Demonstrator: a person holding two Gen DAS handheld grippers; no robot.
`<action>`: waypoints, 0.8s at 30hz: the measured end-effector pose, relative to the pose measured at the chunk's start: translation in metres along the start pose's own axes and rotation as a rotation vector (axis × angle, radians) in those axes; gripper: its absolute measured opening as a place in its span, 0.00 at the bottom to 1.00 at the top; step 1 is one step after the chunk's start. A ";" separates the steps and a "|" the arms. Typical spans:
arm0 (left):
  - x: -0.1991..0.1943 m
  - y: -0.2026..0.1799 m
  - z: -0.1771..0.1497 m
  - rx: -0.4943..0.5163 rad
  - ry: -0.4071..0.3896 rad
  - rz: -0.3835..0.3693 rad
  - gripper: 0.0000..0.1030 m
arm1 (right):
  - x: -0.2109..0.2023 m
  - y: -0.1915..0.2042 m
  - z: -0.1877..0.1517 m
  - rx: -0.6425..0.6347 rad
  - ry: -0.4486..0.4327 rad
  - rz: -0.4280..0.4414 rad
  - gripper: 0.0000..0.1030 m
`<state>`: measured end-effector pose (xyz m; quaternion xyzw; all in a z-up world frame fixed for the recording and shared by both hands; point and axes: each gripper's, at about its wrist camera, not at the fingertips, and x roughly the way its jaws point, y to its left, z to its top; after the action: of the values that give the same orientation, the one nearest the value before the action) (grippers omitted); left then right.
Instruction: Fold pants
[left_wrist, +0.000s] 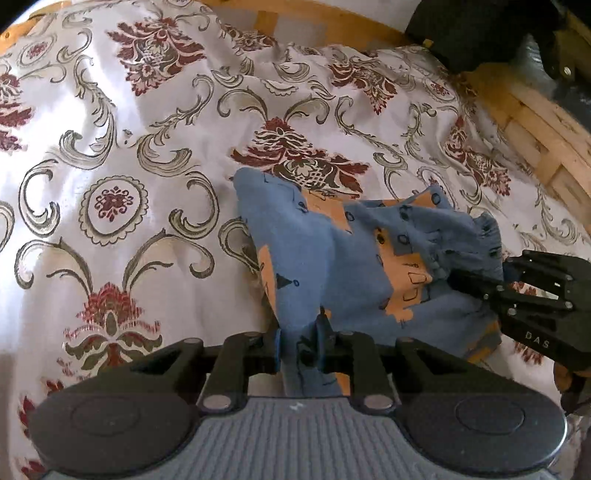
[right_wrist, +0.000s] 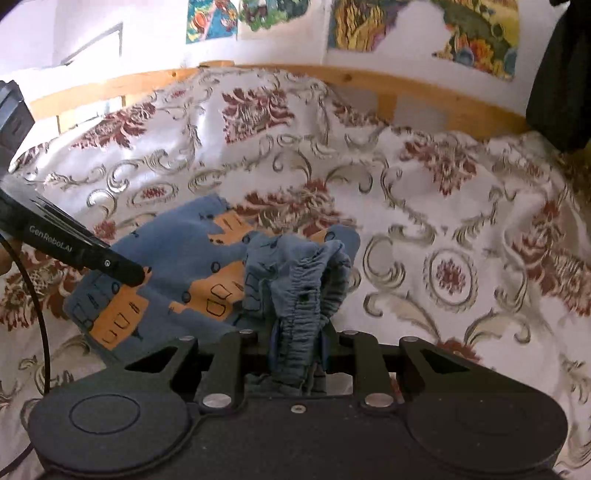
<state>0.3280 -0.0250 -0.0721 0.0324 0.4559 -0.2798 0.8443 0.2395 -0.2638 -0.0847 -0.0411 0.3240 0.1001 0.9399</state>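
While the small blue and orange pants are lying bunched up on the bed, both grippers are holding onto them. The left gripper is squeezing shut on a blue edge of the pants, which looks like one end of a leg, though I cannot tell for sure. The right gripper is pinching together on the stretchy waistband, and the cloth is bunching up between its jaws. In the left view, the right gripper is reaching in from the side to the frilly waist end. The pants are sitting on the flowery bed cover, near the middle, well away from the wooden bed frame at the back. Some of the cloth is lifting off the cover and some is resting on it. I think the folding is only getting going, because the pants are looking crumpled and not flat yet. Next, I think both grippers need to be pulling gently apart to stretch the pants smooth, then laying one end over the other.
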 end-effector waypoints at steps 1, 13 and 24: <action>-0.001 -0.001 0.000 0.008 -0.002 -0.001 0.20 | 0.001 0.000 0.000 0.003 0.002 -0.001 0.22; -0.018 -0.004 0.000 0.012 -0.026 0.021 0.32 | -0.009 -0.004 0.000 0.016 -0.016 -0.020 0.49; -0.099 -0.038 -0.030 0.043 -0.192 0.167 0.90 | -0.096 0.010 0.002 0.136 -0.181 -0.068 0.89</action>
<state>0.2439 -0.0041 -0.0035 0.0614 0.3627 -0.2200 0.9035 0.1642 -0.2697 -0.0243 0.0208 0.2424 0.0490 0.9687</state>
